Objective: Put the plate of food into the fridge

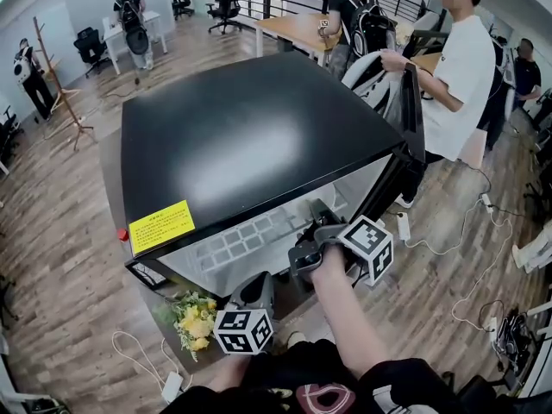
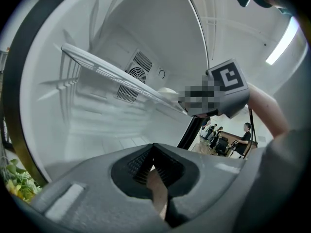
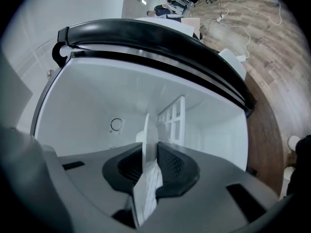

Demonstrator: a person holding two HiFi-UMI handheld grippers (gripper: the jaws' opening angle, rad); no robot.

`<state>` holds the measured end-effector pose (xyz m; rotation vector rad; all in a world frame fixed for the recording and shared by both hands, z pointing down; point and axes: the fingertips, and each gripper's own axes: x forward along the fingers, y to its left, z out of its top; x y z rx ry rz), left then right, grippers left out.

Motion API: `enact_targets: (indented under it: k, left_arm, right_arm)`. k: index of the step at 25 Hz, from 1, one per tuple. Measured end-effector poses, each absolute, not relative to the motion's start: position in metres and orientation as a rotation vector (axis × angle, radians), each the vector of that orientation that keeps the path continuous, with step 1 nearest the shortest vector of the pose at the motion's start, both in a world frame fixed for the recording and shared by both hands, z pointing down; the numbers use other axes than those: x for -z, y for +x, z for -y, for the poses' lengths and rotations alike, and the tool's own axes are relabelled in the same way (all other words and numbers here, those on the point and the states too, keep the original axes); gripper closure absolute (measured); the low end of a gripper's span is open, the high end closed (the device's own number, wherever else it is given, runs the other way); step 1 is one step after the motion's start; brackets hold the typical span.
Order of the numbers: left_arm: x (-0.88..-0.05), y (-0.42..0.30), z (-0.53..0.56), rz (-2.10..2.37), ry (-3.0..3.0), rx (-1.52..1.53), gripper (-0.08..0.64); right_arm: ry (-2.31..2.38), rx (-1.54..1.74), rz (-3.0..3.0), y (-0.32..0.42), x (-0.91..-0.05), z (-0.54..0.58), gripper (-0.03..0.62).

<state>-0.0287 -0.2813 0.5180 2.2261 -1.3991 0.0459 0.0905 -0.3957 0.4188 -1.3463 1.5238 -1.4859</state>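
Scene: A person works two hand-held grippers at a black fridge point(image 1: 250, 136) in an open-plan office, its door point(image 1: 407, 128) swung open to the right.
Right gripper: The right gripper point(image 3: 149, 154) reaches into the white cabinet. Its fingers point(image 3: 176, 165) stand narrow, clamped on the rim of a white plate point(image 3: 147, 130) that shows edge-on between the pads.
Plate: Held inside the fridge, level with the wire shelf point(image 2: 112, 74). In the left gripper view its pale edge shows at the shelf's near end, just beside the right gripper. Whether it rests on the shelf cannot be told, and what it carries cannot be made out.
Left gripper: The left gripper point(image 2: 154, 154) hangs low at the fridge's open front, below the right one, its fingers drawn together with nothing clamped.
Interior: A slatted vent point(image 2: 138, 73) sits on the back wall behind the shelf.
Fridge top: A yellow label point(image 1: 161, 225) lies near the front left corner.
Floor: A bunch of yellow flowers point(image 1: 197, 316) lies at the fridge's foot, left of the left gripper, and cables trail over the wooden boards.
Bystanders: A person in a white T-shirt point(image 1: 457, 76) stands just beyond the open door; others gather near a wooden desk point(image 1: 293, 28) behind.
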Motion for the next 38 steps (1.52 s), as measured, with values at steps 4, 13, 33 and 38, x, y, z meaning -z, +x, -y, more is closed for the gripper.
enact_targets:
  k: [4,13,33,38]
  left_arm:
    - [-0.519,-0.028,0.282,1.402,2.225,-0.046,0.554]
    - [-0.519,-0.031,0.278,1.407,2.218,-0.049,0.554]
    - [-0.522,-0.012,0.279,1.364,2.244,-0.07,0.554]
    - [-0.521,-0.009,0.279,1.358,2.249,-0.075,0.554]
  right_arm:
    - [-1.357,1.481,-1.537,0.088,-0.42,0.4,0.529]
    - [-1.402,1.462,-1.622,0.083,-0.419,0.402,0.529]
    - [-1.197,1.291,-2.246,0.047,-0.396,0.386,0.301]
    - [-1.226,1.191,-2.468,0.04,-0.4,0.379,0.298]
